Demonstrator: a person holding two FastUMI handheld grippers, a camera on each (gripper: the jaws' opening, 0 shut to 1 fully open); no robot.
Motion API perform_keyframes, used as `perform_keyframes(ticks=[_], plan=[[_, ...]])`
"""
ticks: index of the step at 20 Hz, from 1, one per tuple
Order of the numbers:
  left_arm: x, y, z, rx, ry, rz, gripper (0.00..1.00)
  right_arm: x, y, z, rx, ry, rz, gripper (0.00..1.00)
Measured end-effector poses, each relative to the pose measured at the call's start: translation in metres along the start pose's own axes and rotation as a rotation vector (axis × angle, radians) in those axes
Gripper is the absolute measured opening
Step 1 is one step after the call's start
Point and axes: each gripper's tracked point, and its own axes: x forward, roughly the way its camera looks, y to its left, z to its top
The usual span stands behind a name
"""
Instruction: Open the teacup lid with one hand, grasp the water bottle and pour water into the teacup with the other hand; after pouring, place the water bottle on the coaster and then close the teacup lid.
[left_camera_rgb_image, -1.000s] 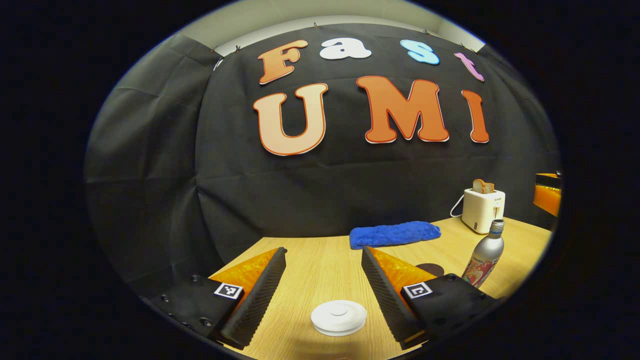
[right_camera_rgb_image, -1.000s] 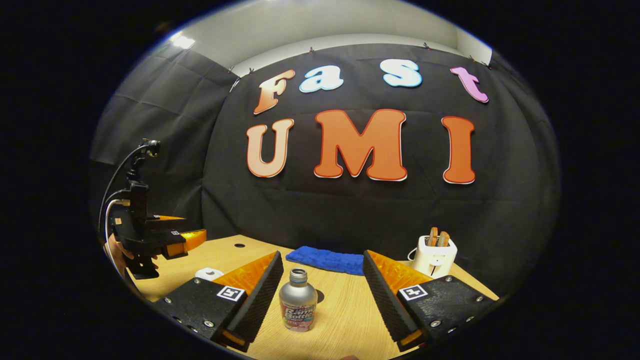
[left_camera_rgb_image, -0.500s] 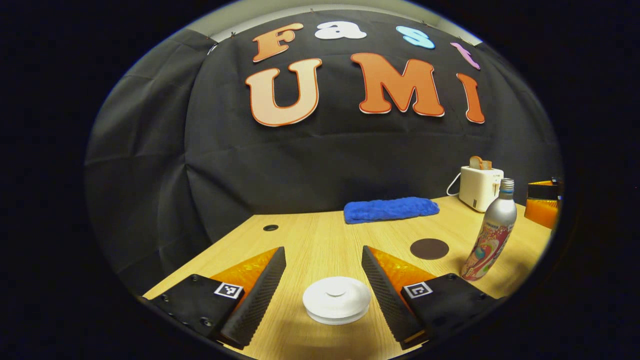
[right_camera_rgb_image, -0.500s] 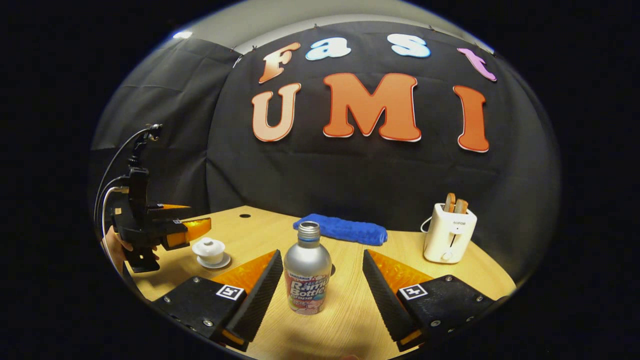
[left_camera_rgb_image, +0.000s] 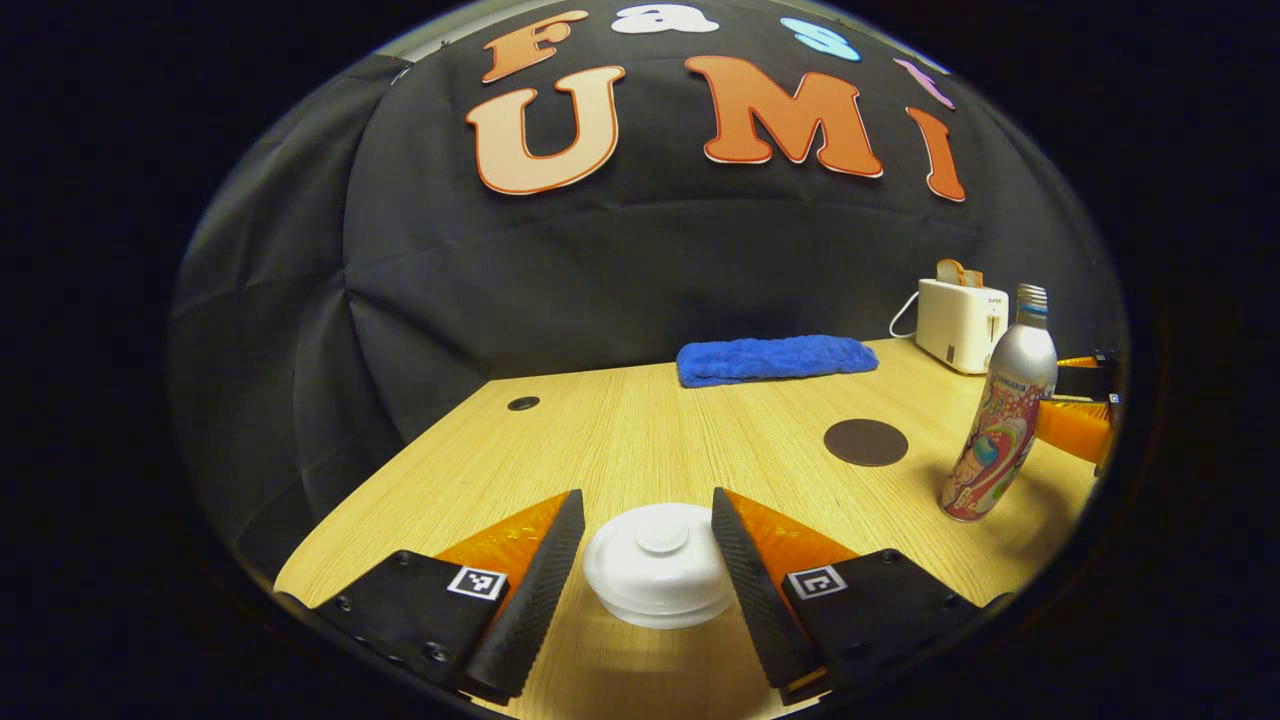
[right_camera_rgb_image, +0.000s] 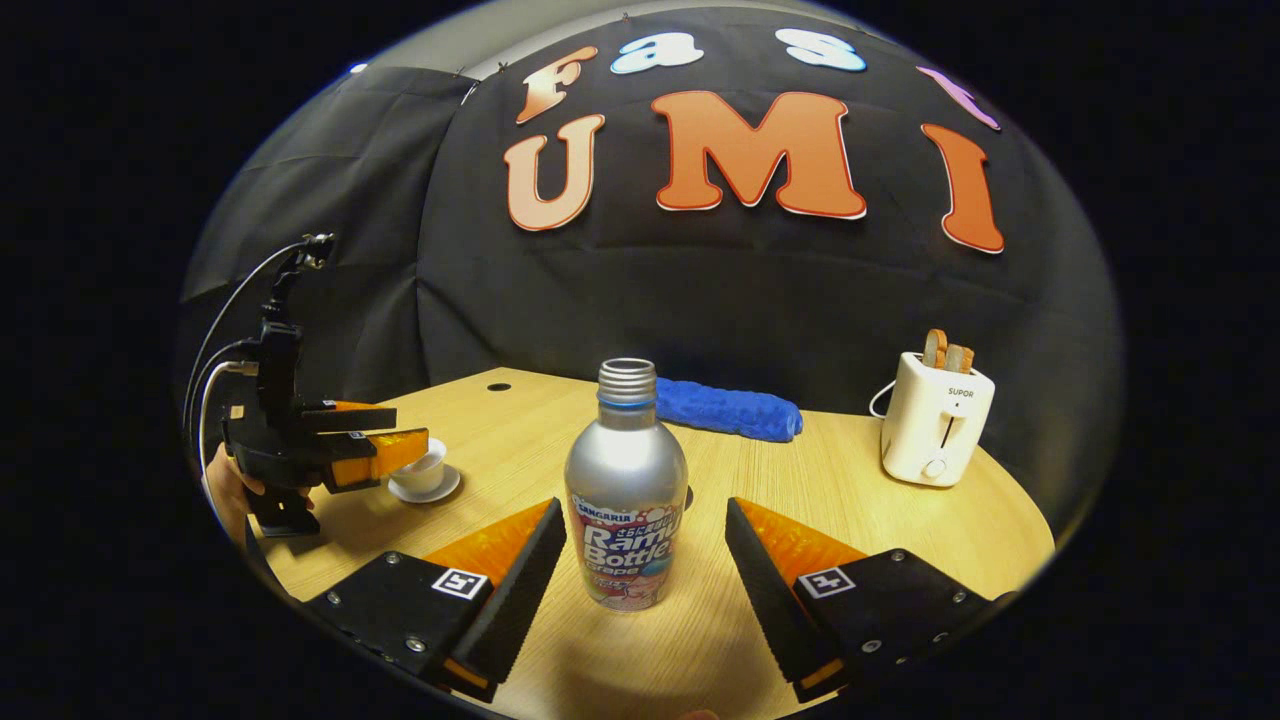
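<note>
Pale wooden tabletop (left_camera_rgb_image: 640, 440) carries, near its front edge, the white porcelain lidded teacup (left_camera_rgb_image: 658, 565), fragile and best pinched at its rim, between the left gripper (left_camera_rgb_image: 648, 545)'s spread fingers, while the right gripper (right_camera_rgb_image: 645, 560)'s spread fingers flank the smooth, slippery silver aluminium water bottle (right_camera_rgb_image: 626, 490).

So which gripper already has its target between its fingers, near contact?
The left gripper: the teacup lid nearly fills its gap. The right gripper stands wider around the water bottle.
</note>
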Motion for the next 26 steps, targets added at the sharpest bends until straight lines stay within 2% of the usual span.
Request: perform_keyframes(ticks=[1, 2, 4, 6, 8, 9, 13, 14, 16, 25, 26], plan=[[0.002, 0.000, -0.001, 0.002, 0.005, 0.003, 0.82, 0.002, 0.000, -0.001, 0.001, 0.004, 0.004, 0.97], [0.002, -0.001, -0.003, 0.006, 0.017, 0.005, 0.87, 0.003, 0.000, -0.002, 0.002, 0.006, 0.006, 0.97], [0.005, -0.003, -0.002, 0.011, 0.016, -0.003, 0.71, 0.005, -0.002, -0.003, 0.002, 0.009, 0.006, 0.97], [0.005, -0.008, -0.006, 0.026, 0.033, -0.019, 0.60, 0.007, -0.003, -0.004, 0.006, 0.011, 0.010, 0.96], [0.006, -0.010, -0.005, 0.040, 0.037, -0.017, 0.54, 0.009, -0.002, -0.004, 0.016, 0.018, 0.017, 0.96], [0.005, -0.010, -0.005, 0.047, 0.039, -0.017, 0.54, 0.009, -0.003, -0.004, 0.020, 0.021, 0.020, 0.96], [0.006, -0.007, -0.002, 0.043, 0.031, -0.001, 0.30, 0.009, -0.001, -0.006, 0.022, 0.026, 0.027, 0.96], [0.005, -0.009, 0.000, 0.041, 0.020, -0.006, 0.35, 0.010, -0.001, -0.007, 0.021, 0.029, 0.029, 0.97], [0.004, -0.011, -0.001, 0.036, 0.022, -0.014, 0.30, 0.012, 0.000, -0.010, 0.015, 0.038, 0.030, 0.97], [-0.012, 0.001, 0.034, 0.014, -0.079, 0.006, 0.30, 0.034, 0.003, -0.025, 0.005, 0.111, 0.026, 0.96], [-0.015, 0.003, 0.037, 0.013, -0.089, 0.013, 0.25, 0.036, 0.005, -0.028, 0.009, 0.121, 0.028, 0.96]])
